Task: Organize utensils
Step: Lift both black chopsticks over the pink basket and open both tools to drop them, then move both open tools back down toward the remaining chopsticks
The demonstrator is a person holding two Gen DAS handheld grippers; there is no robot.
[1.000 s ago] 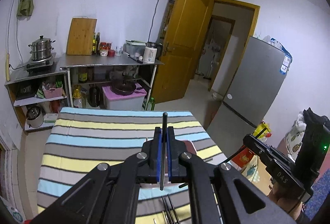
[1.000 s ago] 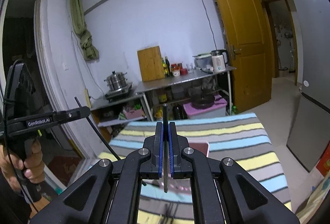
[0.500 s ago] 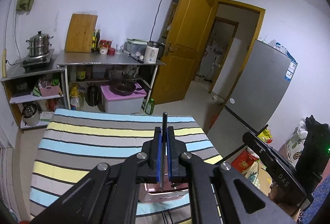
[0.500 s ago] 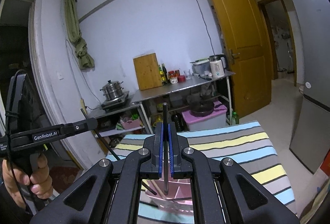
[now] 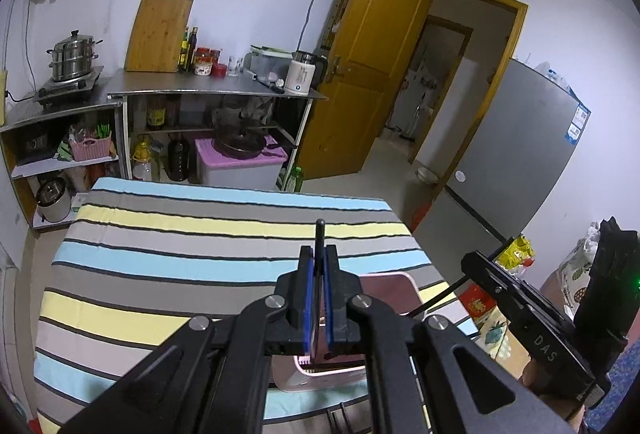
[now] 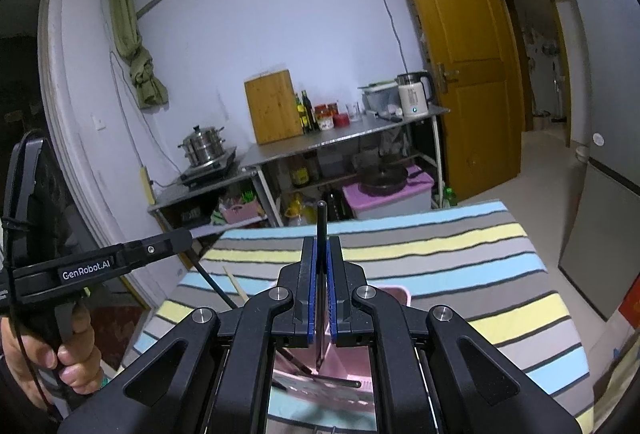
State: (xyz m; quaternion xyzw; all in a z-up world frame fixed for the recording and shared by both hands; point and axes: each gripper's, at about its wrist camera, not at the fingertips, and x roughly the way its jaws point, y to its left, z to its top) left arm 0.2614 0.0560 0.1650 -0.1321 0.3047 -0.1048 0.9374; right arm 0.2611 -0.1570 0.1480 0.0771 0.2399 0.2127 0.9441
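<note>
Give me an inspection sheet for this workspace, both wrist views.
Surface: table with striped cloth.
Job's things: pink holder below both grippers; a dark utensil lies across its inside; light stick on the cloth.
Clutter: nothing else seen on the cloth.
Grippers: left gripper shut on a black chopstick; right gripper shut on a black chopstick, lower tip inside the holder.
Cables: wall cord; thin cable by the hand.
Surroundings: steel counter, steamer pot, door, fridge.
</note>
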